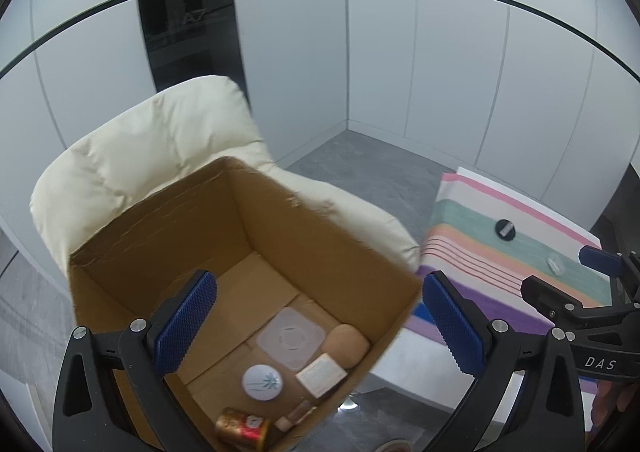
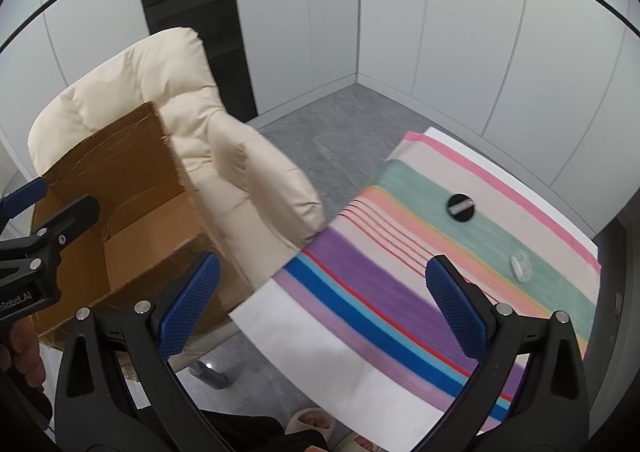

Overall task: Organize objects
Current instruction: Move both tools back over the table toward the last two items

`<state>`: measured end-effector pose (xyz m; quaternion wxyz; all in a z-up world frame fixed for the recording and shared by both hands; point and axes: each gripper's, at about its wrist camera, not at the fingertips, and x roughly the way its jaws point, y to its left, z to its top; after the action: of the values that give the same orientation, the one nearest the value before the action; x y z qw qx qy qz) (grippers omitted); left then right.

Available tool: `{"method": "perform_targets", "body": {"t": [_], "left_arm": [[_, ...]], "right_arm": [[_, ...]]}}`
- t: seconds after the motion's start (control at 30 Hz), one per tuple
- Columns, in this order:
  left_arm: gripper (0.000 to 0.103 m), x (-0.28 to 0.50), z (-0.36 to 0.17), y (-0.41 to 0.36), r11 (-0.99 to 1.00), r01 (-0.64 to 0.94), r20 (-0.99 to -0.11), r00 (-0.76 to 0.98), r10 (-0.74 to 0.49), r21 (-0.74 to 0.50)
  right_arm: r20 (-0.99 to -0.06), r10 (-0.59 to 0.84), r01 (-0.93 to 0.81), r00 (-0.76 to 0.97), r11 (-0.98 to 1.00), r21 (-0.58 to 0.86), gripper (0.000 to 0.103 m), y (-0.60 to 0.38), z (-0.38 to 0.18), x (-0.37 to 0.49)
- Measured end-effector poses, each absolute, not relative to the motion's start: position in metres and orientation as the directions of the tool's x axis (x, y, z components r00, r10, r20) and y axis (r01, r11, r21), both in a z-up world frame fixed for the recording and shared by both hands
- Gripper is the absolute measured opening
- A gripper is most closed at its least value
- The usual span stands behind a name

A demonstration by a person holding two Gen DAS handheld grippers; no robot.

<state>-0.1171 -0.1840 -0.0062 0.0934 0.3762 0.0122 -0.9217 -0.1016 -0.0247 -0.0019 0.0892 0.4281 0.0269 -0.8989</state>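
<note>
A brown cardboard box [image 1: 132, 252] sits on a cream armchair [image 1: 132, 156]. Inside lie a red-gold can [image 1: 240, 426], a round white tin [image 1: 262, 382], a small white box [image 1: 322, 374], a tan round pad [image 1: 347, 344] and a translucent square lid [image 1: 291, 338]. My left gripper [image 1: 316, 324] is open and empty above the box. A black round disc [image 2: 460, 206] and a small clear piece [image 2: 520, 267] lie on the striped cloth [image 2: 360, 280]. My right gripper [image 2: 320, 300] is open and empty above the cloth's near edge. The box [image 2: 120, 188] also shows in the right wrist view.
The striped cloth covers a white table [image 2: 312, 364] right of the armchair [image 2: 224, 156]. Grey floor [image 2: 320, 124] and white wall panels lie behind. The person's feet in slippers [image 2: 310, 422] show below the table edge.
</note>
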Motion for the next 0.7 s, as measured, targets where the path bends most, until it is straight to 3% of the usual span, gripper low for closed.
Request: {"method": "perform_targets", "body": {"t": [0.7], "left_arm": [[0.103, -0.151, -0.012, -0.067, -0.998, -0.026, -0.706, -0.708, -0.022, 0.057]], "right_arm": [[-0.772, -0.029, 0.001, -0.635, -0.999, 0.037, 0.103, 0.091, -0.003, -0.077]]}}
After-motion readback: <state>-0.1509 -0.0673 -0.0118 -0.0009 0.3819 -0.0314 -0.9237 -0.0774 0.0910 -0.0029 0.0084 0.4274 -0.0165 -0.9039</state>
